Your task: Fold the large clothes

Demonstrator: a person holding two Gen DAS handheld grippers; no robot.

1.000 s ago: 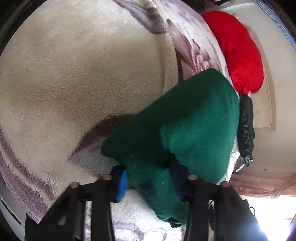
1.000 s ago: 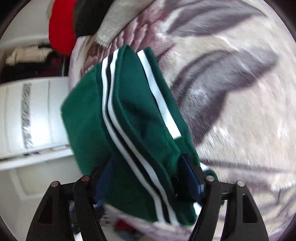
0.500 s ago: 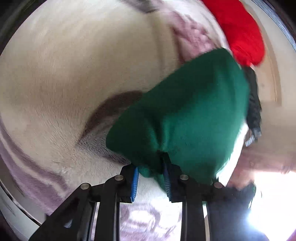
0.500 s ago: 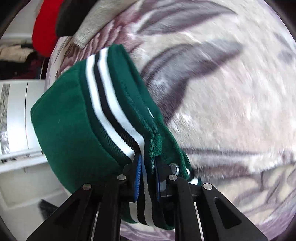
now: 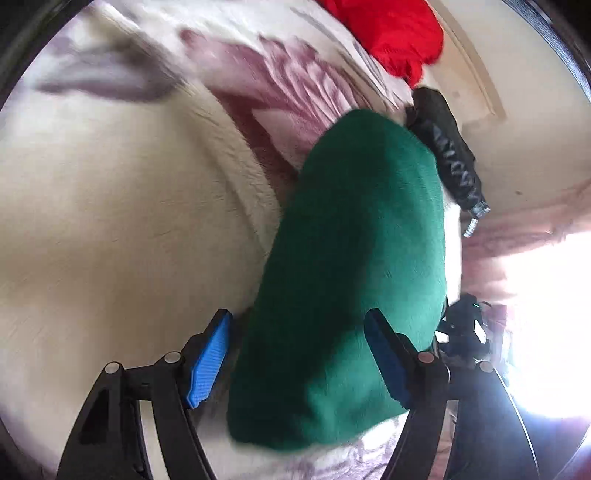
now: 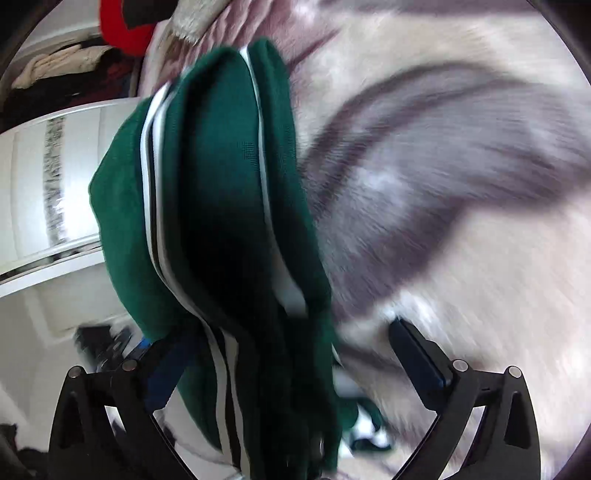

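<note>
A folded dark green fleece garment (image 5: 354,266) lies on the cream and purple blanket (image 5: 122,206). My left gripper (image 5: 299,350) is open, its blue pads wide apart on either side of the garment's near end. In the right wrist view the same garment (image 6: 221,206) shows its white and black striped hem. My right gripper (image 6: 291,354) is open too, with the hem edge lying between the spread fingers. Both views are motion blurred.
A red garment (image 5: 399,33) and a black item (image 5: 450,155) lie at the blanket's far edge near the wall. White cabinet fronts (image 6: 44,192) stand left in the right wrist view, with a heap of clothes (image 6: 62,62) above them.
Both grippers were shut on the green garment half a second ago and have now opened wide. The garment has dropped onto the blanket.
</note>
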